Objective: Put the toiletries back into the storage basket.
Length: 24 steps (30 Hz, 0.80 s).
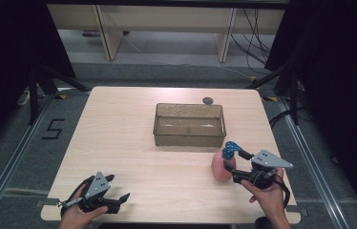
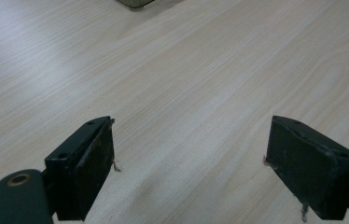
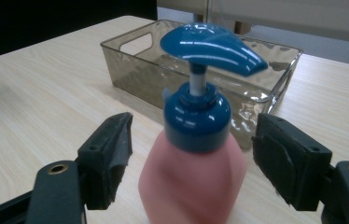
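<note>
Table (image 1: 133, 152) from above: pink pump bottle (image 1: 223, 164) stands near the front right, just before the clear bin (image 1: 189, 125), right gripper (image 1: 236, 168) at its side. Left gripper (image 1: 119, 191) rests at the front left. Left gripper view: fingers (image 2: 86, 163) spread wide over bare wood, holding nothing. Right gripper view: fingers (image 3: 109, 154) flank the bottle's shoulder, gaps both sides, not pressing yet. Risk, I'd say: one finger touching first could tip that top-heavy bottle, or squeeze it out sideways.

Tinted bin (image 1: 189, 125), round disc (image 1: 208, 100)
</note>
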Available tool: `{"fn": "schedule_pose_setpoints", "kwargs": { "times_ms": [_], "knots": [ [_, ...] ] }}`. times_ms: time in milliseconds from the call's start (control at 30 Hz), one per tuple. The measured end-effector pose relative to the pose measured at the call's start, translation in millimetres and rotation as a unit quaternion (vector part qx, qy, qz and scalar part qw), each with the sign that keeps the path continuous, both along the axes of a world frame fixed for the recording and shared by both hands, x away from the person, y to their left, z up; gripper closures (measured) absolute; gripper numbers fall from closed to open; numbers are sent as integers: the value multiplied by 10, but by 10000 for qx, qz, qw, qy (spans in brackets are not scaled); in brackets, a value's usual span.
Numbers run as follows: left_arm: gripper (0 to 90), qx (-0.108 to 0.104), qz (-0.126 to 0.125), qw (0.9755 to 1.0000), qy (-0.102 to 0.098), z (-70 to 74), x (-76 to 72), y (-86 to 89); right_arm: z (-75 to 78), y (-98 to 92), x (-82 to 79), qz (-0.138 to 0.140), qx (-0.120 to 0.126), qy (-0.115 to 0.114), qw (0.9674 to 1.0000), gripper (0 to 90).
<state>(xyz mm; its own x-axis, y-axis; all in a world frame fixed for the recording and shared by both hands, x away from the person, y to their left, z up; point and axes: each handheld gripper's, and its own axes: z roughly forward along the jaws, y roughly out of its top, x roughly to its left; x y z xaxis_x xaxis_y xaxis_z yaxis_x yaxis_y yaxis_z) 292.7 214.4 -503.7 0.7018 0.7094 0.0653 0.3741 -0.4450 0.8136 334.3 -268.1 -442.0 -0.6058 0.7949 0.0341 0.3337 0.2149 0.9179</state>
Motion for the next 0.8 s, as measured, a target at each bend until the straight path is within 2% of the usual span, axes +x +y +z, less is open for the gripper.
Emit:
{"fn": "schedule_pose_setpoints", "kwargs": {
  "times_ms": [100, 133, 267, 300, 333, 367, 400, 433, 467, 500, 533, 567, 600, 633, 667, 700, 767, 800],
  "knots": [
    [148, 39, -34, 10000, -16, 1, 9, 8, -3, 18, 31, 3, 1, 64, 10000, 302],
    [148, 8, -43, 10000, 31, -1, 8, 3, -24, 29, 83, 35, -45, -30, 10000, 311],
    [148, -109, -8, 9999, 60, -13, -4, -16, -44, 54, 119, 15, 57, 110, 9999, 351],
    [149, 26, -50, 10000, 46, 0, 3, 2, -53, 40, 150, 87, -34, -21, 10000, 357],
    [149, 18, -45, 10000, 26, 1, 7, 2, -51, 41, 153, 88, -35, 34, 9999, 367],
    [148, 77, -79, 9999, -33, 3, 14, 9, -64, 45, 172, 127, 7, -5, 9999, 380],
    [148, -78, -28, 10000, 1, -10, 1, -9, -66, 63, 163, 67, 105, 109, 9999, 385],
    [148, -78, -28, 10000, 1, -10, 1, -9, -74, 62, 189, 143, 103, 11, 9998, 392],
    [148, 10, -31, 10000, 37, 0, 4, 1, -80, 68, 204, 175, 61, -42, 9998, 407],
    [148, 10, -31, 10000, 37, 0, 4, 1, -82, 87, 196, 160, 128, 87, 9998, 414],
    [148, 12, -54, 10000, 31, -1, 7, -1, -86, 76, 224, 206, -52, -19, 9998, 429],
    [148, -104, -23, 9999, 39, -12, -2, -17, -87, 82, 225, 206, -45, 16, 9998, 439],
    [148, -100, -30, 9999, 47, -12, -5, -14, -84, 97, 210, 156, 38, 136, 9998, 447],
    [149, -100, -30, 9999, 47, -12, -5, -14, -84, 97, 210, 156, 38, 136, 9998, 447],
    [148, 14, -25, 10000, -13, 1, 10, 1, -100, 96, 244, 192, 35, -11, 9998, 471],
    [148, 67, -52, 9999, -63, 6, 17, 7, -99, 90, 250, 181, -18, -41, 9998, 481],
    [148, -174, -2, 9998, -8, -11, -7, -13, -103, 82, 256, 169, -37, -67, 9998, 505],
    [149, -71, -19, 10000, 1, 6, -6, 5, -102, 82, 257, 179, -35, -73, 9998, 512]
  ]
}}
